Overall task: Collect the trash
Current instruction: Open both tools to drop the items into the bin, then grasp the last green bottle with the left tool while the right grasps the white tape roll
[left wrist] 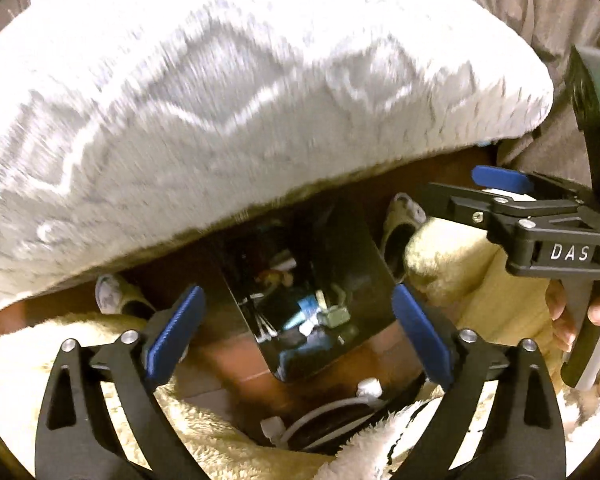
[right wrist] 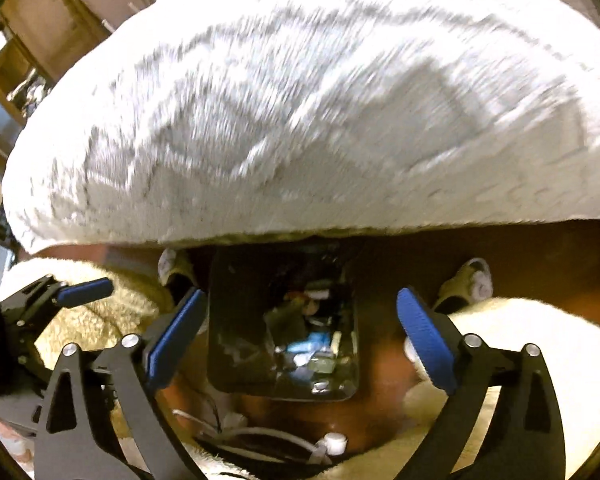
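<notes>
Below both grippers, a dark glossy rectangular trash bin (left wrist: 332, 248) stands on the reddish-brown floor (left wrist: 236, 364), holding mixed litter: blue wrappers (left wrist: 306, 306), white scraps and a small grey-green piece. Directly over the bin's opening, the left gripper (left wrist: 296, 326) has its blue pads spread wide with nothing between them. The right gripper (right wrist: 300, 338) is likewise released and empty above the bin. Behind the bin hangs a fluffy white-and-grey patterned blanket (left wrist: 236, 92). Either side of the bin sit pale slippers (left wrist: 402, 220) and cream fleece-clad legs (left wrist: 460, 264). In front of the bin lies a white cable (left wrist: 320, 412).
</notes>
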`<action>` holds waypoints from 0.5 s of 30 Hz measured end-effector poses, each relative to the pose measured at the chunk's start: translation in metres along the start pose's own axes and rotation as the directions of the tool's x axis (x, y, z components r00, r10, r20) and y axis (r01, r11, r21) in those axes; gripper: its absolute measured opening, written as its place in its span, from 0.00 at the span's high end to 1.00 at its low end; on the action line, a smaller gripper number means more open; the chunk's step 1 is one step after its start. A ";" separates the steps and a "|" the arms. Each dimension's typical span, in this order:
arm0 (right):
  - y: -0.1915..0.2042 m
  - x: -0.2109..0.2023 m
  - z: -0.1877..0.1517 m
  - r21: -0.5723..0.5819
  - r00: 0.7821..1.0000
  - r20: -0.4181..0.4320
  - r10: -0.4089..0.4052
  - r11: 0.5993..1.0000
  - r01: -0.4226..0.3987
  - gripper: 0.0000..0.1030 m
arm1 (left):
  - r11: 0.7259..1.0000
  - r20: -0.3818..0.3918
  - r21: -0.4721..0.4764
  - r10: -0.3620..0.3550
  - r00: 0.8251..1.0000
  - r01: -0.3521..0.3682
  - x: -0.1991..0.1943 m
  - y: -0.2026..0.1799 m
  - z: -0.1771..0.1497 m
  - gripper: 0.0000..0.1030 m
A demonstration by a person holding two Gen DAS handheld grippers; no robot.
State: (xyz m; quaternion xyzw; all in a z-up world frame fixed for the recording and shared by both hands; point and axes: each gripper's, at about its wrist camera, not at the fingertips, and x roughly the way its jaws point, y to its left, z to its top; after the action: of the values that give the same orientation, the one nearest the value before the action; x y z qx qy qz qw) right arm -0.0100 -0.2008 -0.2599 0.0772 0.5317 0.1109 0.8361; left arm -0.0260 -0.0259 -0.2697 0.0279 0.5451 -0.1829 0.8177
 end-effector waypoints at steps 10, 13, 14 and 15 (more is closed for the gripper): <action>-0.004 -0.055 0.028 -0.006 0.991 0.132 -0.015 1.000 0.016 0.05 | 0.999 0.117 -0.001 0.036 0.992 -0.036 -0.050 0.001 0.030 0.10; -0.003 -0.066 0.041 -0.023 0.986 0.161 -0.031 0.999 0.035 0.05 | 0.998 0.155 0.002 0.059 0.986 -0.060 -0.064 0.006 0.043 0.10; -0.003 -0.070 0.046 -0.026 0.985 0.171 -0.035 0.999 0.040 0.05 | 0.998 0.169 0.002 0.065 0.983 -0.067 -0.069 0.008 0.048 0.10; -0.003 -0.073 0.051 -0.028 0.983 0.181 -0.038 0.999 0.044 0.05 | 0.997 0.179 0.002 0.070 0.981 -0.072 -0.075 0.009 0.053 0.10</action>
State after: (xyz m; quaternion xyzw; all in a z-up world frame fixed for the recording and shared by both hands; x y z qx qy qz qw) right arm 0.0068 -0.2236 -0.1750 0.0627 0.4534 0.0948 0.8840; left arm -0.0019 -0.0097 -0.1819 0.0342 0.4673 -0.1578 0.8692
